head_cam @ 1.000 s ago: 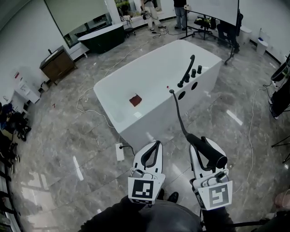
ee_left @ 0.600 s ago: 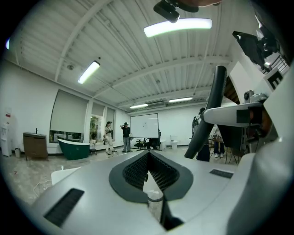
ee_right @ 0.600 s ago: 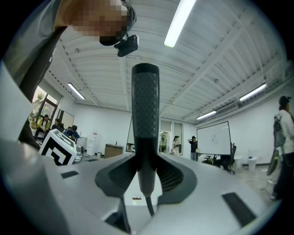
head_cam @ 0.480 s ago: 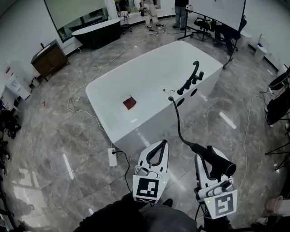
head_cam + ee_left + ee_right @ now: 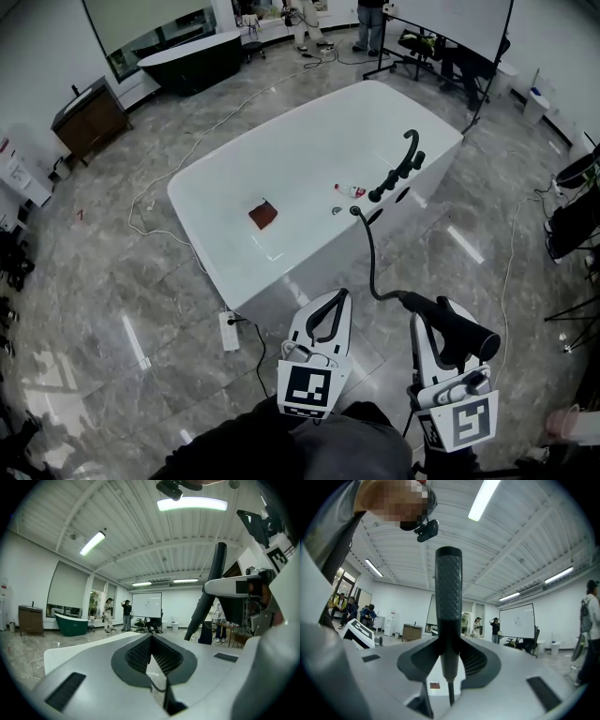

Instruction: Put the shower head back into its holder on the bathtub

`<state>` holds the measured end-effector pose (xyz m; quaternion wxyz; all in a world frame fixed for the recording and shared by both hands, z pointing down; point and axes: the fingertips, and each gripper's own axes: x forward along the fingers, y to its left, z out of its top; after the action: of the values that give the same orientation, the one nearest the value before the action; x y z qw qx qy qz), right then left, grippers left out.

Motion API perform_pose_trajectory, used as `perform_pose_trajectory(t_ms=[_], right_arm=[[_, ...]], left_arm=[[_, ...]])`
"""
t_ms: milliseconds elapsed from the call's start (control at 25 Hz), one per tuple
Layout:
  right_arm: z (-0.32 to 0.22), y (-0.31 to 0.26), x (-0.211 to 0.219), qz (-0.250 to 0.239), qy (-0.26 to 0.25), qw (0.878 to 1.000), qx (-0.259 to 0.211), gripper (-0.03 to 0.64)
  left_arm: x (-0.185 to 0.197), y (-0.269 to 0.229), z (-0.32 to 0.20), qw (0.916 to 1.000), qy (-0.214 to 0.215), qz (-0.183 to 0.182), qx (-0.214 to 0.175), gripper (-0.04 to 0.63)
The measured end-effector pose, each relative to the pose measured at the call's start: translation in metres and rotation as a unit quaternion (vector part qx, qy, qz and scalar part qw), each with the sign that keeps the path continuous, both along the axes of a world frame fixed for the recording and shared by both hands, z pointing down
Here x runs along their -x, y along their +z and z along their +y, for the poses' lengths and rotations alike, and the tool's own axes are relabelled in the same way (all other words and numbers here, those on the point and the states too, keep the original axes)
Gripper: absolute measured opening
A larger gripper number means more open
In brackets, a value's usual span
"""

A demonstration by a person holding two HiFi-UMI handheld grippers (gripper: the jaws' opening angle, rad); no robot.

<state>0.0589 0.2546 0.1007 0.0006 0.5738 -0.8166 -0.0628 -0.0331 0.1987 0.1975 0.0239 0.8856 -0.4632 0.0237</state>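
Observation:
The white bathtub stands on the floor ahead of me. A black faucet with knobs sits on its right rim. From that rim a black hose curves down to the black shower head, also seen upright in the right gripper view. My right gripper is shut on the shower head's handle, below and right of the tub's near corner. Beside it my left gripper is shut with nothing in it. The shower head shows at its right.
A small reddish-brown square and a small bottle lie inside the tub. On the floor by the near corner is a white power strip with cables. At the back are a dark tub, a wooden cabinet, a whiteboard and people.
The tub has shifted in the head view and now shows more of its inside. The right gripper, still holding the shower head, has drifted slightly right and lower in view.

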Motion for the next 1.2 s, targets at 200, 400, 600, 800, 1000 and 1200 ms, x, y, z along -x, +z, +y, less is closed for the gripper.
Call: perform_pose_trajectory(t_ms=[200, 400, 600, 800, 1000, 1200], right_arm=[[-0.014, -0.002, -0.006, 0.004, 0.0, 1.0, 0.002, 0.141], [-0.029, -0.008, -0.018, 0.002, -0.015, 1.0, -0.013, 0.141], [-0.048, -0.007, -0.038, -0.007, -0.024, 1.0, -0.009, 0.141], [-0.07, -0.006, -0.061, -0.018, -0.039, 0.999, -0.005, 0.141], [-0.094, -0.016, -0.08, -0.02, -0.063, 0.998, -0.012, 0.141], [-0.114, -0.013, -0.091, -0.023, -0.08, 0.996, -0.013, 0.141]], left_arm=[[-0.014, 0.005, -0.014, 0.9999, 0.011, -0.001, 0.004, 0.003], [-0.028, 0.006, -0.033, 0.9999, 0.008, -0.009, 0.007, 0.003], [-0.042, 0.007, -0.05, 0.9997, -0.004, -0.025, 0.005, 0.003], [-0.06, 0.013, -0.068, 0.9993, -0.011, -0.035, 0.008, 0.003], [-0.076, 0.024, -0.087, 0.9984, -0.024, -0.051, 0.008, 0.003], [-0.076, 0.026, -0.103, 0.9974, -0.048, -0.054, 0.007, 0.003]])
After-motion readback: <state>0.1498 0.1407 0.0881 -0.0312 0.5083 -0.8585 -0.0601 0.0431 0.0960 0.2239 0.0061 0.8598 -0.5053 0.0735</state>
